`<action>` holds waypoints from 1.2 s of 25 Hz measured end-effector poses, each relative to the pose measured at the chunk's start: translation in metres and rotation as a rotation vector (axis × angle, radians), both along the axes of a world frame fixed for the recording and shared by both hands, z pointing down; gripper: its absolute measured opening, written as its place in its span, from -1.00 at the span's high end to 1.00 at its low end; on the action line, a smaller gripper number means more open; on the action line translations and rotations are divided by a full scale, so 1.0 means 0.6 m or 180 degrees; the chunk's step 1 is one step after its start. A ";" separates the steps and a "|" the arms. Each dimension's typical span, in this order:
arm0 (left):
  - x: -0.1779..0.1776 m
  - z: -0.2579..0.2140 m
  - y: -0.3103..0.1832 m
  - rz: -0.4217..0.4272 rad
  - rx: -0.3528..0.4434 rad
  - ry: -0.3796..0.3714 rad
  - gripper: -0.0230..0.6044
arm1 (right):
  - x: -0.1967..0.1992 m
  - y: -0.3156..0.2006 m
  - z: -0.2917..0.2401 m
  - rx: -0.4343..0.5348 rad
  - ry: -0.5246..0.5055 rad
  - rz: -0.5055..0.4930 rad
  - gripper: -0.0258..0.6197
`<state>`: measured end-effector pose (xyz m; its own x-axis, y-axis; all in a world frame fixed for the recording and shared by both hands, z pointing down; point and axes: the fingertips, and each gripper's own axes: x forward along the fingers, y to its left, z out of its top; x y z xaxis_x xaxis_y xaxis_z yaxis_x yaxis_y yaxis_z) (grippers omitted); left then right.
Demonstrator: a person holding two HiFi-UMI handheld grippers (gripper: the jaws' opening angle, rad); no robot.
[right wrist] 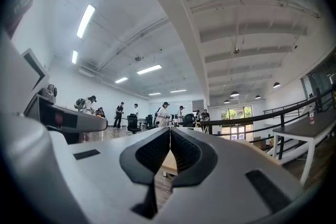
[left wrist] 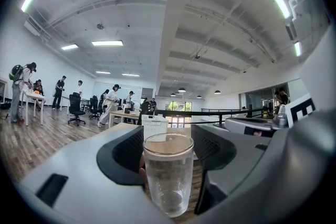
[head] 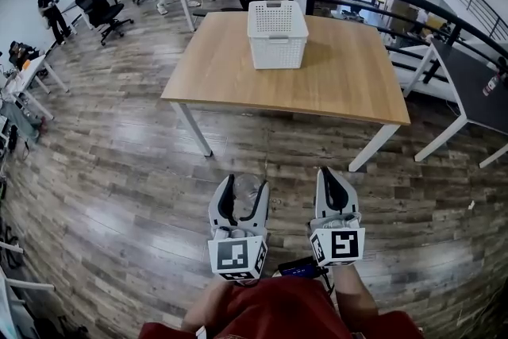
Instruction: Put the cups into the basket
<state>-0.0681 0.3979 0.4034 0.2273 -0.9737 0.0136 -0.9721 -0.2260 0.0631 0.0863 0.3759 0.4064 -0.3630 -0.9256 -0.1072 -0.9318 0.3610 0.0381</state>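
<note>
Nearest you, at the bottom of the head view, is your red top (head: 294, 313). Just beyond it you hold both tools out level over the wood-plank floor (head: 119, 171). The left tongs (head: 244, 186) pinch a cup (left wrist: 168, 178) between their dark ribbed pads, upright and gripped around its middle. The right tongs (head: 332, 175) are pressed together with nothing between them.

The step in hand looks like carrying the cup to the basket (head: 277, 48). This white perforated basket stands open side up on a light wooden tabletop (head: 349, 91), toward the far middle and well apart from you. To do the step well:

- Hold the squeeze firm and the cup upright as you walk in.
- Raise the cup above the basket's rim before you move over it.
- Lower the cup to the bottom before you spread the tongs.
- The basket looks light and may shift, so the right tongs could steady its wall.

The cup is a clear, straight-sided glass tumbler, empty, with a thick base and a smooth rim. Its wall looks slick, so it would probably slip if the grip slackened.
</note>
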 end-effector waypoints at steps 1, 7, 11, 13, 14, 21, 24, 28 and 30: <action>-0.004 -0.001 -0.007 0.0004 -0.0001 0.0007 0.01 | -0.004 -0.007 0.000 -0.0008 -0.0004 0.0009 0.88; -0.038 -0.004 -0.052 0.0020 -0.0006 0.0036 0.01 | -0.035 -0.053 -0.005 0.0005 0.0076 0.0017 0.88; -0.064 -0.006 -0.086 0.0062 -0.0020 0.0053 0.01 | -0.064 -0.087 -0.009 -0.0014 0.0093 0.0059 0.88; -0.079 -0.008 -0.104 0.0077 -0.0023 0.0061 0.01 | -0.079 -0.106 -0.013 -0.0014 0.0106 0.0072 0.88; -0.087 -0.010 -0.114 0.0082 -0.0021 0.0066 0.01 | -0.087 -0.115 -0.015 -0.0009 0.0108 0.0079 0.88; -0.135 -0.019 -0.178 0.0156 -0.0001 0.0053 0.01 | -0.129 -0.172 -0.027 0.0006 0.0086 0.0187 0.88; -0.147 -0.020 -0.208 0.0211 -0.0010 0.0052 0.01 | -0.143 -0.200 -0.029 0.0002 0.0084 0.0241 0.88; -0.163 -0.016 -0.233 0.0285 -0.0022 0.0068 0.01 | -0.159 -0.222 -0.029 0.0019 0.0075 0.0312 0.88; -0.171 -0.015 -0.245 0.0308 -0.0021 0.0062 0.01 | -0.167 -0.232 -0.027 0.0030 0.0090 0.0326 0.88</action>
